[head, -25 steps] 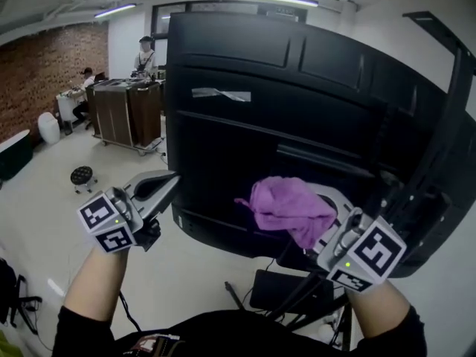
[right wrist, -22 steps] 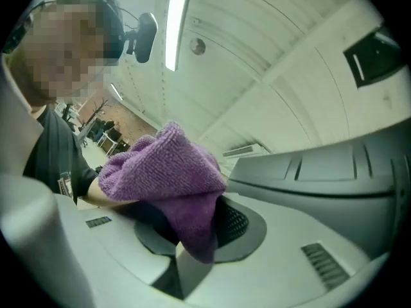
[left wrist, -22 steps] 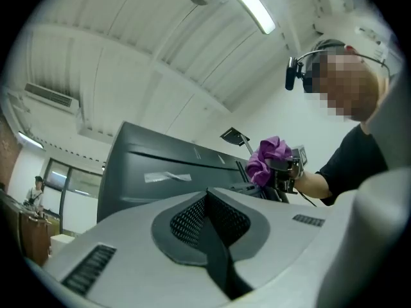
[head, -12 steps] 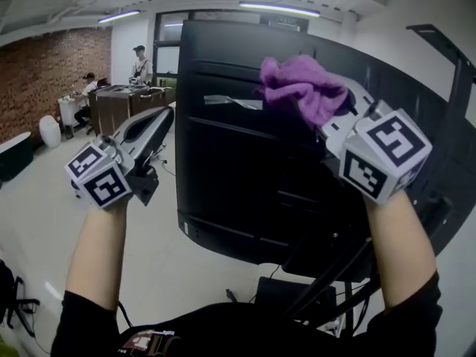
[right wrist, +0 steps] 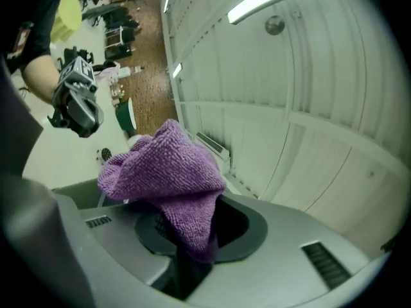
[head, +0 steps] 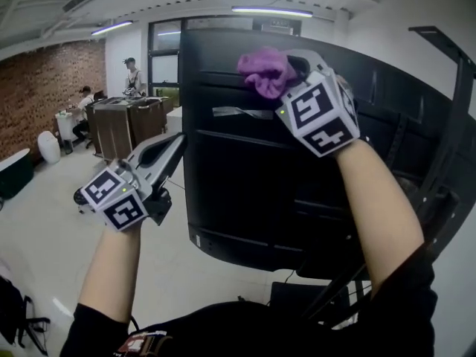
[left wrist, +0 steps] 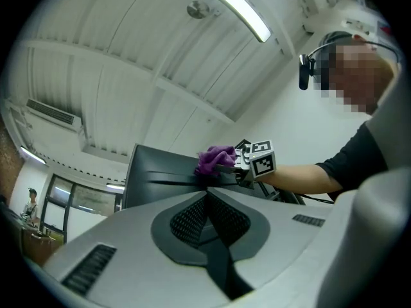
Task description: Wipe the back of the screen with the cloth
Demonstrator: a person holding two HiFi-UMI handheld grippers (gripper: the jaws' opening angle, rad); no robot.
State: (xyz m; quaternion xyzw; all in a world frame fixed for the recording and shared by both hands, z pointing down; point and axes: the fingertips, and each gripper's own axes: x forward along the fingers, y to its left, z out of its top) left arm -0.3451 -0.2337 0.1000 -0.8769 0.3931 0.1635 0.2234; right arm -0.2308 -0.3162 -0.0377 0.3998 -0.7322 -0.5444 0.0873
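Head view: cloth (head: 264, 70) at screen (head: 245, 181) top

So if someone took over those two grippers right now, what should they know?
Right gripper: shut on the purple cloth, held up at the top of the screen's back.
Left gripper: shut, empty, beside the screen's left edge.
Done: the cloth is at the panel; how much has been wiped does not show.
Left: wipe across and down the back.

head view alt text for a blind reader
The right hand-held gripper holds a purple cloth near the top of a black screen's back. The left hand-held gripper, shut and empty, points toward the screen's left edge.
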